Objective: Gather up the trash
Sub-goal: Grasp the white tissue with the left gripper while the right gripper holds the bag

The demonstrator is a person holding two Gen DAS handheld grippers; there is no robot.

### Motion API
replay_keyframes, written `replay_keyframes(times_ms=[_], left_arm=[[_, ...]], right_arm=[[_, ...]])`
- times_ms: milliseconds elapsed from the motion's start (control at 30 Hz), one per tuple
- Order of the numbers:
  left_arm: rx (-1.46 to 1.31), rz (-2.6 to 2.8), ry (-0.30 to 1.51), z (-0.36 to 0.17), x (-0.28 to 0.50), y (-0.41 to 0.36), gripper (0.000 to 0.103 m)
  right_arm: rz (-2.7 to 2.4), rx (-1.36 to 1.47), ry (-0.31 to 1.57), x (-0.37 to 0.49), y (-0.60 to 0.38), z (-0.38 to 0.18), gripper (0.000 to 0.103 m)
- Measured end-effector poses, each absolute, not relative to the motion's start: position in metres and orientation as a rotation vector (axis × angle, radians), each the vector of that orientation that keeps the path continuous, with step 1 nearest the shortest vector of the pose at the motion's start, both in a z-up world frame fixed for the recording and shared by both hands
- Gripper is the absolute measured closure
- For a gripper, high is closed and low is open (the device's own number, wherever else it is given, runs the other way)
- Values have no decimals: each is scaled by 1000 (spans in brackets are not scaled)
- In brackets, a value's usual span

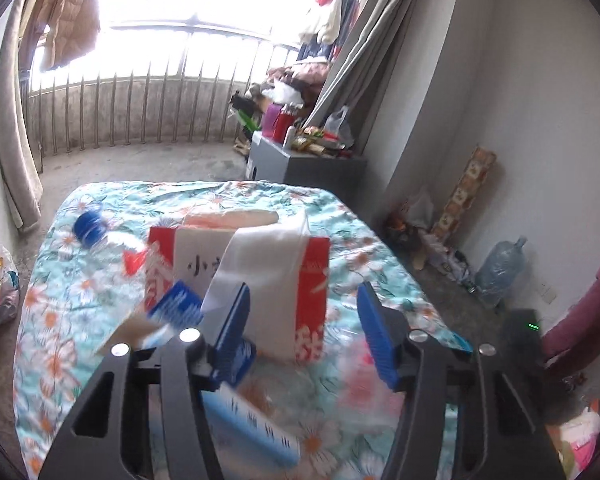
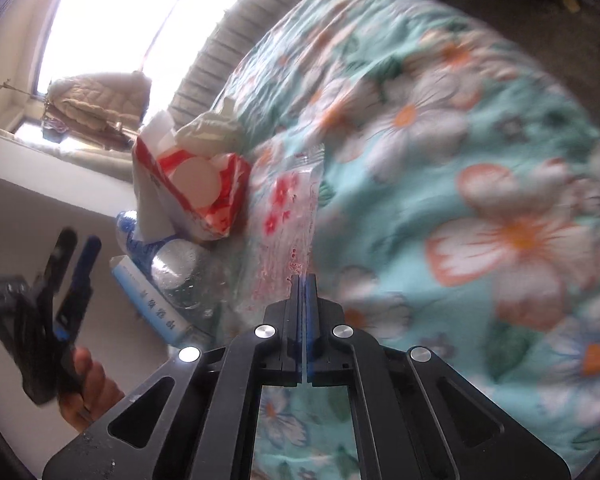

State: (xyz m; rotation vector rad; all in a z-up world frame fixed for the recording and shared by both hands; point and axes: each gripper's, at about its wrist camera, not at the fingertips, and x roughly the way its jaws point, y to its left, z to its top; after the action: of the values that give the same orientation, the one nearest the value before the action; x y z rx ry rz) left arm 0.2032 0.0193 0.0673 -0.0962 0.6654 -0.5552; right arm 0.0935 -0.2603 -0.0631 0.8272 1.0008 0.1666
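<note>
Pickup step: right gripper (image 2: 303, 280) fingers pinch clear wrapper (image 2: 290, 216) at 12 o'clock. Left gripper (image 1: 304, 312) fingers part-open, empty. Next: lift wrapper off worktop (image 2: 480, 160).

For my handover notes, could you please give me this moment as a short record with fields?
surface: floral cloth over the table
right gripper: shut on clear wrapper with red flowers
left gripper: jaws apart, nothing between them, facing the tissue box
tissue box: red and white, upright, tissue sticking out
bottle: blue cap, lying on the cloth behind the box
blue-and-white packet: under the left gripper
</note>
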Motion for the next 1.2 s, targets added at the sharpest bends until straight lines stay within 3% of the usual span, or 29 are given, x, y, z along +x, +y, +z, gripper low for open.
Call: replay_keyframes(times_ms=[233, 333, 400, 433, 567, 700, 767, 1033, 1200], left_arm=[[76, -468, 745, 44, 249, -15, 51], [103, -433, 778, 33, 258, -20, 63], [98, -428, 789, 30, 260, -21, 74], [95, -430, 791, 28, 261, -20, 77], [78, -440, 787, 27, 260, -18, 92], [50, -452, 766, 34, 256, -13, 101], [29, -472, 741, 41, 251, -10, 101], [-28, -574, 593, 83, 217, 5, 101], [-95, -641, 574, 105, 198, 14, 101]], right_arm=[[106, 821, 1003, 86, -277, -75, 103], [114, 811, 1004, 85, -279, -77, 98], [124, 782, 1001, 89, -275, -76, 84], [132, 772, 1002, 92, -273, -76, 71], [153, 742, 1003, 96, -264, -73, 59], [120, 690, 1017, 101, -256, -70, 60], [84, 637, 1025, 102, -249, -68, 71], [16, 631, 1033, 97, -251, -71, 99], [45, 681, 1009, 88, -253, -64, 103]])
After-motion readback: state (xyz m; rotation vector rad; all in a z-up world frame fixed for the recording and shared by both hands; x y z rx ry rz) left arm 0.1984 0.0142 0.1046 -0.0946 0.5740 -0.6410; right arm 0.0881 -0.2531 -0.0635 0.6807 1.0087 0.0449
